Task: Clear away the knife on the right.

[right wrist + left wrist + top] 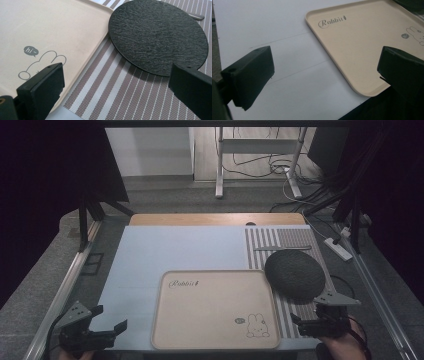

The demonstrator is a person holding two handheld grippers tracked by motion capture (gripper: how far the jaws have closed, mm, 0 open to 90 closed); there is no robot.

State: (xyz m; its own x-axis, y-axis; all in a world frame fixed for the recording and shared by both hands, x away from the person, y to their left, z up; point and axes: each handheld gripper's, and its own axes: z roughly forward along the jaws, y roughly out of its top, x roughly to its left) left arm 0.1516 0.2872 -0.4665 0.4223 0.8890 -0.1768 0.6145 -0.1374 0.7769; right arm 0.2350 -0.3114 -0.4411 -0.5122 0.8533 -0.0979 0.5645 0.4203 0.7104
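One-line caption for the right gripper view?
Open right gripper hovers over striped placemat, between beige rabbit tray and round black plate.

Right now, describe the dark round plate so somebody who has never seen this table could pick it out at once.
Start at the beige rabbit tray in the middle of the table. Just past the tray's far right corner lies a striped placemat, and the black plate sits on it, ahead of the right gripper. It is the one round, dark, rough-textured thing; a thin grey utensil lies beyond it.
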